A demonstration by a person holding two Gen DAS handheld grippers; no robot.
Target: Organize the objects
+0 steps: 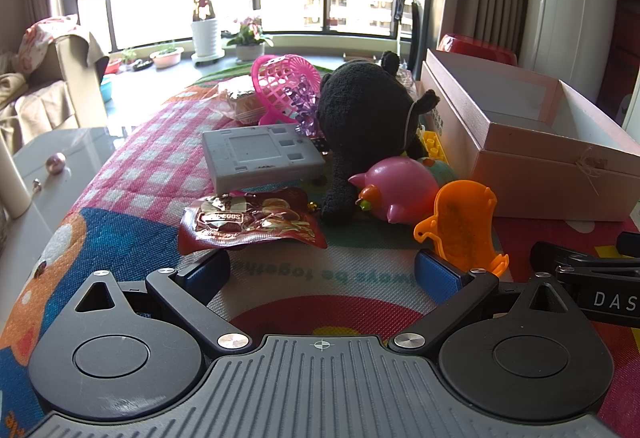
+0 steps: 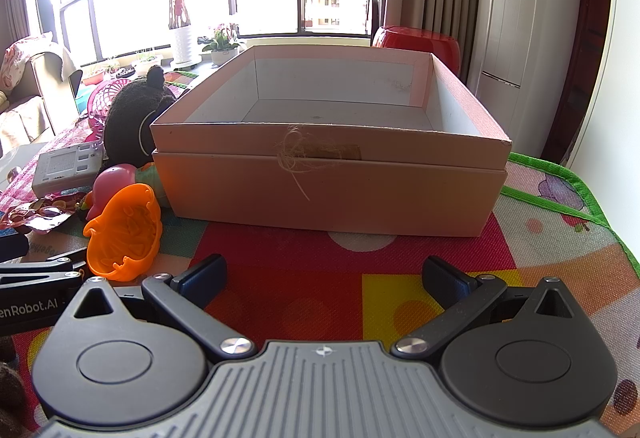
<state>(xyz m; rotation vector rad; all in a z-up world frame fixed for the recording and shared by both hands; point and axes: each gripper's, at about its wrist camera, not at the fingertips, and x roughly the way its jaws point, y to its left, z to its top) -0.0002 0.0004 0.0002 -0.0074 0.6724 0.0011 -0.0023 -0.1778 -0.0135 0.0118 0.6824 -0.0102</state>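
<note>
Home living room: sofa (image 1: pixel 28 93) with throw, potted plants (image 1: pixel 248 41) at bay window, toys on cartoon play mat (image 2: pixel 560 238).

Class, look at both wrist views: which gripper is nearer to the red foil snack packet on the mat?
Left. The left gripper sits open just short of the red foil snack packet, its left finger almost under the packet's edge. The right gripper faces the pink cardboard box, with the packet far off to its left.

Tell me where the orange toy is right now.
The orange toy lies on the mat just ahead of the left gripper's right finger, beside the pink pig and near the box; in the right wrist view it sits far left.
</note>
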